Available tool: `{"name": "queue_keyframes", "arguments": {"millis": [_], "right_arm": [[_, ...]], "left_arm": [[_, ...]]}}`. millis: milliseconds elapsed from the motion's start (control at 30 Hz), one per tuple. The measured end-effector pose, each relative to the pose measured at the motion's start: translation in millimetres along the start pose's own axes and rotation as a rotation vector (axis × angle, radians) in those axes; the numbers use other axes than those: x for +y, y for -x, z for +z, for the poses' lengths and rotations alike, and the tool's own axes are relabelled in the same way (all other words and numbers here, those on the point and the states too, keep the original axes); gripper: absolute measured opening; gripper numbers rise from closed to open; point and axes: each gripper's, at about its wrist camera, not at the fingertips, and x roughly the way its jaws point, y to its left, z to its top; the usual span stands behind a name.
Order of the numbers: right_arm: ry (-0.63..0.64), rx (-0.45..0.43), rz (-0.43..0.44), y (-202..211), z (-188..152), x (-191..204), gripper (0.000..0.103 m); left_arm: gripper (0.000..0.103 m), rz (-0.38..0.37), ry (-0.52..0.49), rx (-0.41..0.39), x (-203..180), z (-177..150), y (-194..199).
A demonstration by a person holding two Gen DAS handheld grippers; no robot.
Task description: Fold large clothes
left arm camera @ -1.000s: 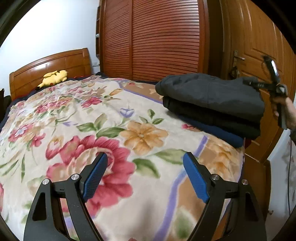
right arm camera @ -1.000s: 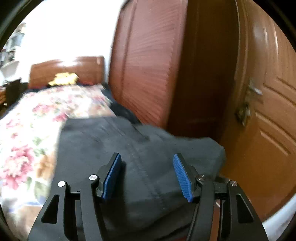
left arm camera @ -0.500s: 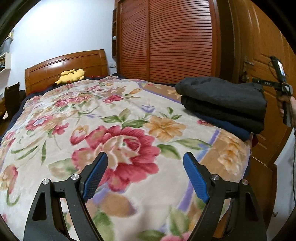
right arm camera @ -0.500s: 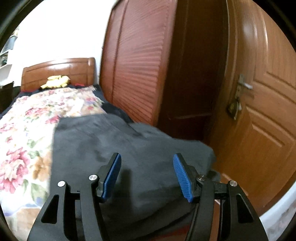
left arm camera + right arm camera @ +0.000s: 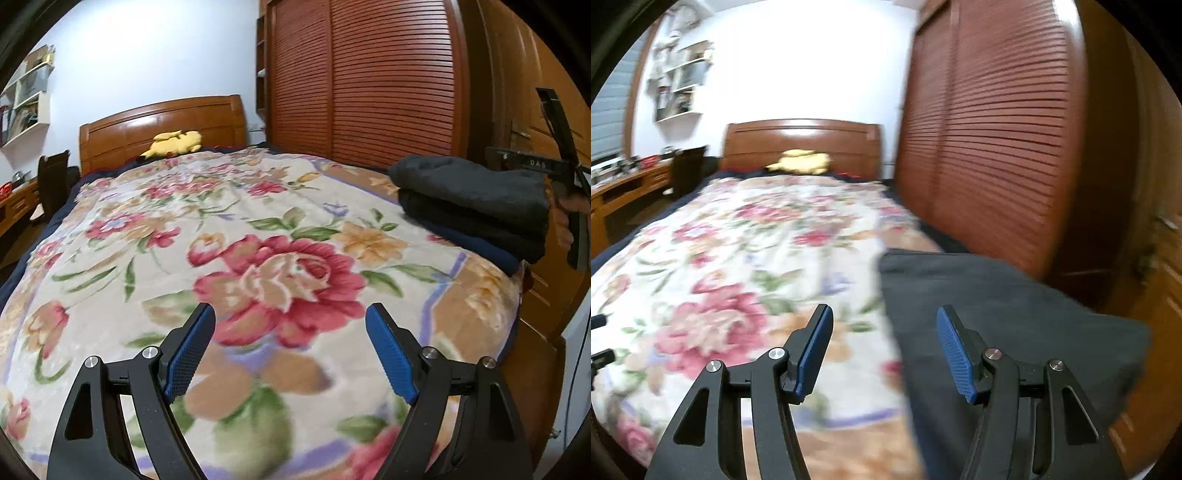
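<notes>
A stack of folded dark clothes [image 5: 476, 206] lies at the right edge of the bed, grey on top and navy at the bottom; the right wrist view shows its grey top [image 5: 997, 317] close up. My left gripper [image 5: 290, 347] hangs open over the floral blanket [image 5: 236, 236], nothing between its blue pads. My right gripper [image 5: 884, 350] is open too, over the left edge of the stack, holding nothing. In the left wrist view the right gripper's frame [image 5: 561, 162] shows beyond the stack, a hand on its handle.
A yellow plush toy [image 5: 175, 144] rests by the wooden headboard [image 5: 162, 125]. Slatted wardrobe doors [image 5: 369, 81] and a wooden door [image 5: 1160, 302] stand right of the bed. A desk [image 5: 628, 184] and wall shelves [image 5: 679, 85] are on the left.
My right gripper swung left, off the middle of the dark stack to its left edge, bringing the bed into view. My left gripper drew back, so the stack looks smaller and farther right.
</notes>
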Motion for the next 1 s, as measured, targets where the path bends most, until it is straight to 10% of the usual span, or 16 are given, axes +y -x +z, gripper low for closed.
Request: {"name": "queue_keyframes", "arguments": {"millis": [100,233,433,500,633,1000], "right_arm": [[0.019,-0.002,0.095,-5,-6,31,0.061],[0.045,-0.001,0.217,-15,-13,78,0.061],[0.096,0.014,0.356,-18,-28,140,0.061],[0.097,0.016,0.395,-24,-29,152,0.061],[0.087,0.013,0.451,-33,-32,165,0.061],[0.075,-0.027,0.458,-70,-55,187,0.070]], "left_arm": [[0.077,0.014,0.013,-0.008,14,-8,5],[0.026,0.062,0.030,0.009,35,-19,8],[0.018,0.147,0.068,0.000,68,-30,21],[0.031,0.181,0.082,-0.011,76,-30,27],[0.097,0.200,0.086,-0.075,86,-34,43],[0.103,0.301,0.132,-0.078,112,-49,46]]}}
